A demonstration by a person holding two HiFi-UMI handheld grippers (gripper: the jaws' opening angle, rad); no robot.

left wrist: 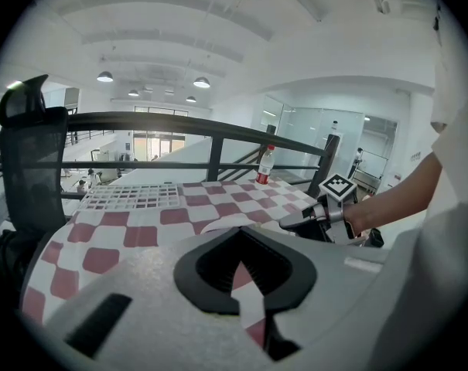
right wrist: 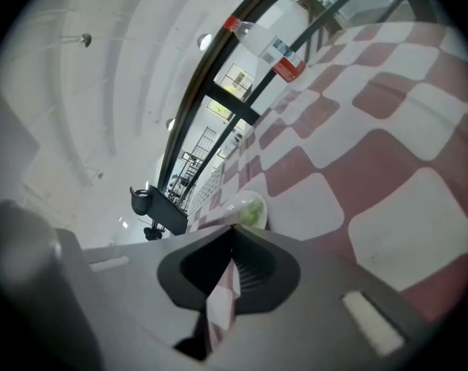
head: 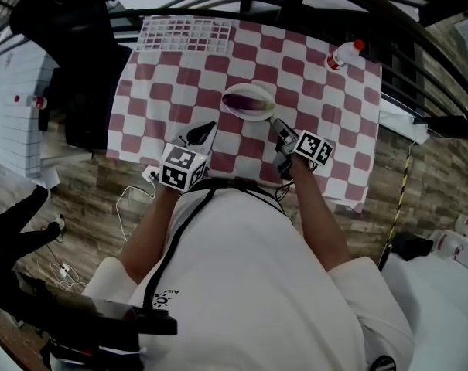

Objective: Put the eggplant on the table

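Note:
A purple eggplant (head: 253,99) with a green stalk end lies in a white plate (head: 232,107) at the middle of the red-and-white checked table (head: 326,114). My left gripper (head: 206,132) is just near and left of the plate, its jaws shut and empty. My right gripper (head: 278,124) is close to the plate's right rim, shut with nothing in it. In the left gripper view the shut tips (left wrist: 238,232) point at the plate's edge (left wrist: 218,224). In the right gripper view the shut tips (right wrist: 234,228) hide most of the plate (right wrist: 245,205); only a green bit shows.
A clear bottle with a red cap (head: 344,54) lies at the table's far right corner. A white gridded sheet (head: 186,33) covers the far left corner. A black chair (head: 71,52) stands to the left. A dark railing (left wrist: 218,134) runs behind the table.

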